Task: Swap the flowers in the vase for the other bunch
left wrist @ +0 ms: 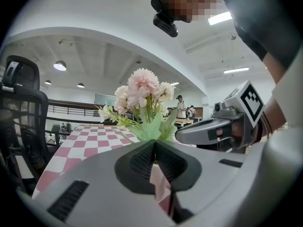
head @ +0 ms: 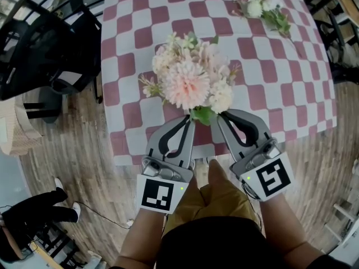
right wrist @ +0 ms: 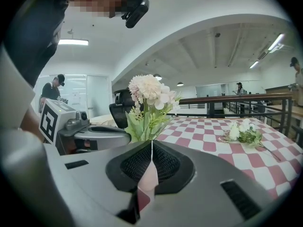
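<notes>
**Left gripper (head: 190, 119) and right gripper (head: 220, 117) both closed at the foot of the pink bouquet (head: 188, 80)**

Your left gripper sits low and just left of centre in the head view, its marker cube nearest you. It reaches up and slightly right over the near edge of the checked tablecloth (head: 280, 77). In its own view the two ribbed pads are pressed together, and green leaves rise directly beyond the tips. You cannot tell from any view whether a stem is nipped between them. A black chair (head: 50, 43) stands off the table's left side.

Between your two grippers stands the pink bouquet, upright near the front of the table. Its leafy base is right at both sets of tips. What its stems stand in is hidden under the blooms and jaws.

Your right gripper comes in from the lower right, angled up and left, so the two meet in a V at the bouquet's foot. Its pads are also pressed together with only a hairline seam, and leaves start just past them. Whether it grips a stem is again unclear.

Far to the right, well apart at the table's back, the white bunch (head: 263, 7) lies flat on the cloth.
</notes>
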{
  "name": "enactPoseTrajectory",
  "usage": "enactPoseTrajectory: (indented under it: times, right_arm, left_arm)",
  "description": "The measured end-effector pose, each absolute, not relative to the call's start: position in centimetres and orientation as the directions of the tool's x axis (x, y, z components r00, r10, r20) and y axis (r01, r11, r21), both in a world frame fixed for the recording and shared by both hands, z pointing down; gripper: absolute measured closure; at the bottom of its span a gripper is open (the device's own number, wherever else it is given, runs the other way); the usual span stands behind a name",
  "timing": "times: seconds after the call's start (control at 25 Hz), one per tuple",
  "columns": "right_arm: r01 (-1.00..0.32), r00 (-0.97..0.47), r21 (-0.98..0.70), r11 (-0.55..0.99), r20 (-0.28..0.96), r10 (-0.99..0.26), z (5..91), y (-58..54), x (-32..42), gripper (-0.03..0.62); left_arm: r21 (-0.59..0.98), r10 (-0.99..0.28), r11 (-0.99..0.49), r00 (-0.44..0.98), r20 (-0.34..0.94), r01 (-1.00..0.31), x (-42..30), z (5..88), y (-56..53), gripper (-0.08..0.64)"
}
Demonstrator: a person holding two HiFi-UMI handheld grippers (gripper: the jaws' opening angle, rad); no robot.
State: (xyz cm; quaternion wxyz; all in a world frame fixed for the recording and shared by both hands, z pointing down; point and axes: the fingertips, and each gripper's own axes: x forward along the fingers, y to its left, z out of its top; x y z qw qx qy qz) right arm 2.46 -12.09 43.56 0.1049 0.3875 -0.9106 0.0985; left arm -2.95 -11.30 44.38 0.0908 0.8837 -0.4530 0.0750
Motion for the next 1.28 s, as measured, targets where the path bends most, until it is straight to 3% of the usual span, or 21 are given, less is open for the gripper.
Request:
enactPoseTrajectory:
  times: [0.72, 0.88, 1.28]
  right_arm:
    - [-0.731, -0.673, -0.083, 0.678, 0.260, -0.693, 42.7, -11.9, 2.6, 0.558]
    - [-0.728, -0.675, -0.080, 0.681, 0.258, -0.692, 42.5, -11.7, 2.4, 0.558]
    - [-0.724, -0.678, -0.071, 0.686, 0.257, -0.689, 42.2, -11.2, 1.6, 0.558]
  left_arm:
    - [0.083, -0.784, -0.573, 0.575, 0.235, -0.815, -3.3, 44.2, -10.5, 0.548]
    - [0.084, -0.780, -0.579, 0.582, 0.230, -0.811, -3.3, 44.1, -10.2, 0.512]
    - [0.076, -0.786, -0.577, 0.578, 0.218, -0.813, -4.1, 43.6, -10.2, 0.552]
